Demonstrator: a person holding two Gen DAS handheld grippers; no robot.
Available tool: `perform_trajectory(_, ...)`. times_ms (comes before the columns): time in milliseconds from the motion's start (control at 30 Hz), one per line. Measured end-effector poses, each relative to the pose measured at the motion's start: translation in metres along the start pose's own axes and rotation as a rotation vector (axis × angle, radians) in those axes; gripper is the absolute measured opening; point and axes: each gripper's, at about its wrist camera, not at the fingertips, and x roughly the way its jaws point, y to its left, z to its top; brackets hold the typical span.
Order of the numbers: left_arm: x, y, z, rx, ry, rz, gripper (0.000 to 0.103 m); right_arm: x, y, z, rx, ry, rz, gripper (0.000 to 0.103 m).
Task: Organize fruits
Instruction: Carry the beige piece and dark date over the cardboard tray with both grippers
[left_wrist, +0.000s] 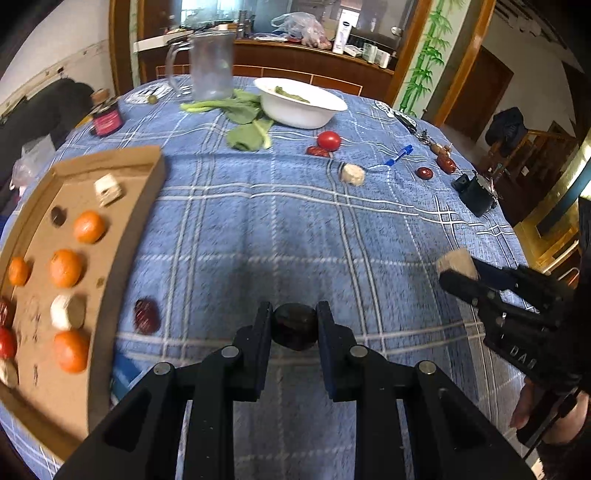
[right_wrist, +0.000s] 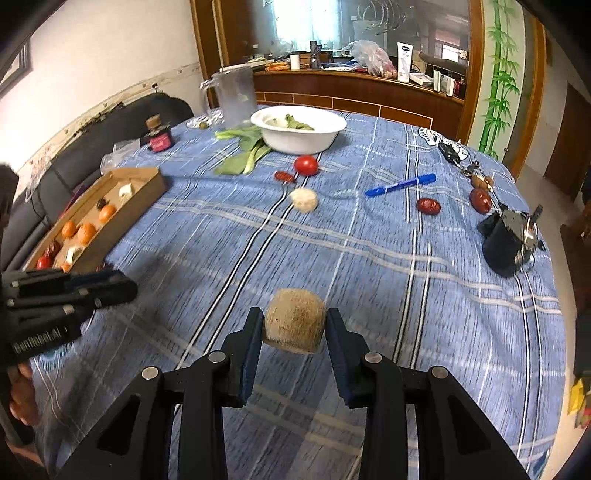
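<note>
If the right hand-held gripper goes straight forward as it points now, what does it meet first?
Probably the pale round piece lying mid-table; the right hand-held gripper, shut on a tan chunk, has only bare tablecloth before it. Depth is unclear.

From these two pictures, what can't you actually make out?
- Left wrist view: the cardboard tray runs off the left edge, so its full contents are cut off.
- Left wrist view: the dark round thing in the left gripper is too dark and blurred to identify.
- Right wrist view: the left gripper's fingertips are motion-blurred and its load is hidden.
- Right wrist view: the underside of the tan chunk in the right gripper faces away.
</note>
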Motion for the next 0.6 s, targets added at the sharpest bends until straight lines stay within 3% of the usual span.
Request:
perform_trajectory(267, -0.031, 0.023, -0.013, -0.016, -0.034, 0.022, 0.022, -0.007, 0.030, -0.011, 0.011, 0.002, 0.016, 0.037)
perform_trajectory(600, -0.057, 0.071, -0.014, -0.085, -0.063, 0.053, 0.022, 0.000, 0.082, 0.014, -0.048, -0.009, 0.055, 0.037)
